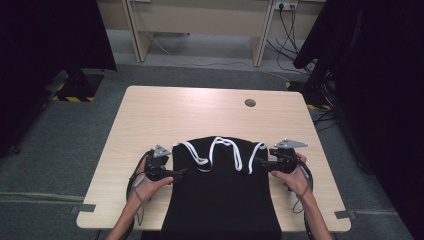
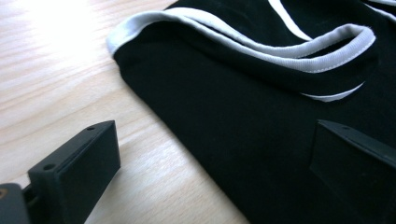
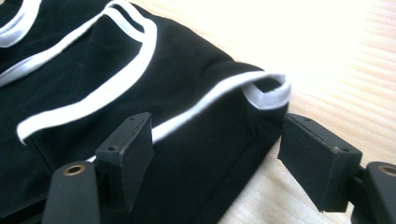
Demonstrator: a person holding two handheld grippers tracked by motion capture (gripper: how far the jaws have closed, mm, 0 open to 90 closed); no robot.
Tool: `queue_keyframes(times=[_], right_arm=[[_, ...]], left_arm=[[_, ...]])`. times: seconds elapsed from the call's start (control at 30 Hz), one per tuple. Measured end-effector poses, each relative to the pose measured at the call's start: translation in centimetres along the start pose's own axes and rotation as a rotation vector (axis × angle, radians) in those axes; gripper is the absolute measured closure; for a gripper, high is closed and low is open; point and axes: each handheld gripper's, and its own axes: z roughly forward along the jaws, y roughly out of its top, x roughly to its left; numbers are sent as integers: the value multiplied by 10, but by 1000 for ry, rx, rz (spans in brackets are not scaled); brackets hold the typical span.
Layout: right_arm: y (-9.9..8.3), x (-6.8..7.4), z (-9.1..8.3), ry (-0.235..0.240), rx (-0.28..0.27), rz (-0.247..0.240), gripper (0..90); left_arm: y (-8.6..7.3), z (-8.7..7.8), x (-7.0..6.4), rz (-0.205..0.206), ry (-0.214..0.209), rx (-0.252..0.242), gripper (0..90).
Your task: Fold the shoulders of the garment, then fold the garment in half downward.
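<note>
Table: your pale wood-grain tabletop carries everything, with a small round grey cable port near its far edge.
Garment: the black sleeveless top with white-trimmed straps and armholes lies flat in front of you, on the near middle of the table, its lower end running off the near edge.
Look: plain black cloth, smooth over the body; the white ribbed trim loops in folds across the far end, where the straps lie bunched rather than spread.
Long axis: it runs from you towards the far edge, strap end pointing away from you, hem end towards you.
Left corner: the trimmed shoulder edge sits on bare wood just ahead of your left tool.
Right corner: the small white-edged loop at the garment's side lies right between your right tool's jaws.
Left gripper: your left gripper is at the garment's left edge; its jaws stand wide apart, one over bare wood, the other over the black cloth, with the cloth's edge running between them. Nothing is clamped.
Right gripper: your right gripper is at the garment's right edge; its jaws are spread wide, straddling the trimmed corner, one over the cloth and one over the wood. Whether the pads touch the fabric cannot be told.
</note>
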Motion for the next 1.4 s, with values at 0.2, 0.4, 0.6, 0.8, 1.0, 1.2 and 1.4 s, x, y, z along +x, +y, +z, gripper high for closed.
queue_keyframes(times=[0.2, 0.4, 0.6, 0.8, 1.0, 1.2, 1.4], right_arm=[[-3, -3, -2, -7, 3, 10, 252], [-2, -4, -3, -10, 1, 9, 246], [0, -6, -3, -11, -5, 17, 245], [3, -10, 0, -11, -6, 29, 238], [9, -12, 6, -15, -5, 30, 230], [14, -12, 11, -12, -2, 30, 226], [20, -16, 22, -21, 11, 40, 226]], left_arm=[[3, 5, -2, 7, 1, 3, 5], [3, 7, -4, 11, 0, -4, 5], [7, 8, -1, 2, 13, -10, 9], [21, 12, 7, -29, 16, -30, 9], [35, 23, 13, -55, 15, -28, 9], [46, 30, 14, -75, 20, -26, 10], [59, 45, 14, -71, 35, 16, 10]])
